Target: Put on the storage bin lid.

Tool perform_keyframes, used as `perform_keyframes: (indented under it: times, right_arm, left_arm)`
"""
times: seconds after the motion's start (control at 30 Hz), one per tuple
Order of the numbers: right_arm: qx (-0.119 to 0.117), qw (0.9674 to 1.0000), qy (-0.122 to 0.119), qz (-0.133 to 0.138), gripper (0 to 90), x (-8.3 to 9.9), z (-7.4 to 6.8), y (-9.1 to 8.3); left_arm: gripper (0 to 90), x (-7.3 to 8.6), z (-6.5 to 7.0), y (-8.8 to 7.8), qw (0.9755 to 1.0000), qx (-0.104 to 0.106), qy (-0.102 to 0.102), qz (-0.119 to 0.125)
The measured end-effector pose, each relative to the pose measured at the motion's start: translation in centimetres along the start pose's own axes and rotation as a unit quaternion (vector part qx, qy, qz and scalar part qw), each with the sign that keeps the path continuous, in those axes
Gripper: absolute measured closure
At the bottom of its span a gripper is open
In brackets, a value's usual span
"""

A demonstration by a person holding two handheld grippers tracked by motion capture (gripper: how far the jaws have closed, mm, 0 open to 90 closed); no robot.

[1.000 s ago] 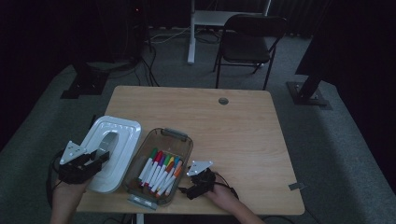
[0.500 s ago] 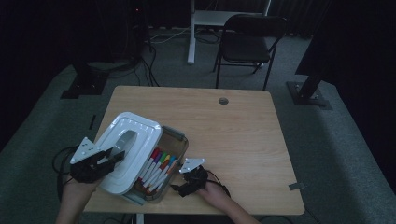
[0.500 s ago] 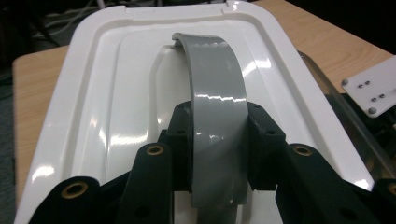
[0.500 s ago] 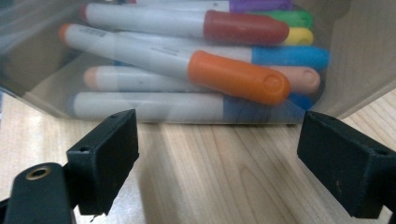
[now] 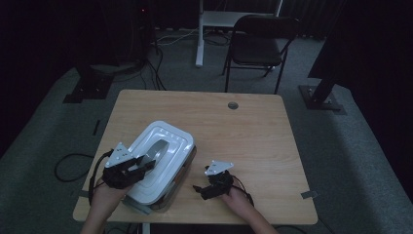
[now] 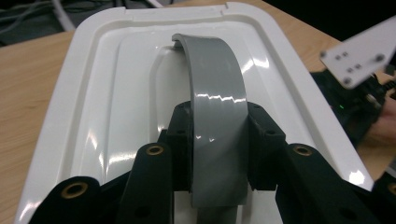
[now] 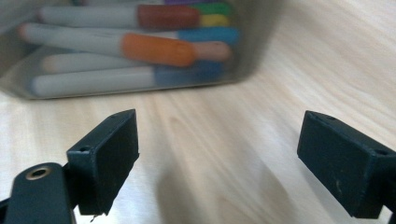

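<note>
A white box lid (image 5: 163, 148) with an arched grey handle (image 6: 217, 93) hangs tilted over the clear marker box (image 5: 184, 171), hiding most of it in the high view. My left gripper (image 5: 143, 165) is shut on that handle, and its black pads (image 6: 180, 140) press both sides of the strip. In the right gripper view, several coloured markers (image 7: 140, 46) lie behind the box's clear wall (image 7: 261, 42). My right gripper (image 5: 200, 189) sits low over the wooden table (image 5: 253, 136) just right of the box, with its jaws wide open and nothing between them (image 7: 219, 154).
The table's front edge (image 5: 219, 222) runs close under both hands. A round cable hole (image 5: 233, 105) sits at the table's back edge. Behind the table stand a dark chair (image 5: 258, 46) and a white desk leg (image 5: 199, 34). Black stand bases lie on the carpet at both sides.
My left gripper has carried the lid from the left of the box to the right, so it now covers the markers. My right gripper shifted slightly and stays open.
</note>
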State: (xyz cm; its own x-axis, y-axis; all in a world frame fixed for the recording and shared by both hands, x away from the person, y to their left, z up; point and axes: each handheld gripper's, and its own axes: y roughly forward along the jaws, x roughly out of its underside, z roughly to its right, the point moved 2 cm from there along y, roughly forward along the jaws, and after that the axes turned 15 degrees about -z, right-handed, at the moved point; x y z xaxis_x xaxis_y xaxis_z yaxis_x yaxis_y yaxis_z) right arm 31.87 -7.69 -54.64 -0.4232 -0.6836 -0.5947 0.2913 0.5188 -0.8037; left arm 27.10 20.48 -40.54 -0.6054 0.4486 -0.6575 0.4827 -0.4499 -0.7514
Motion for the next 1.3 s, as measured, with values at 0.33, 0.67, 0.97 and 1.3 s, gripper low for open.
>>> perform_keyframes:
  times: [0.33, 0.67, 0.97, 1.3]
  right_arm:
    - [0.009, 0.9998, 0.017, 0.004, 12.3, 0.3, 1.0, -0.5]
    - [0.002, 0.9998, 0.019, -0.002, 12.3, 0.4, 1.1, -0.3]
    - [-0.001, 0.9997, 0.024, -0.006, 12.3, 0.5, 1.3, -0.2]
    - [0.004, 0.9996, 0.029, -0.002, 12.3, 0.6, 1.8, -0.6]
  left_arm:
    - [68.2, 0.4, 1.0, 2.3, 0.9996, -0.008, -0.003, -0.027]
    - [68.2, 1.1, 1.4, 2.4, 0.9995, -0.005, -0.012, -0.029]
    - [67.8, 1.4, 1.2, 2.6, 0.9997, 0.011, -0.015, -0.019]
    - [43.5, 1.2, 0.4, 0.8, 0.9996, 0.025, -0.01, 0.008]
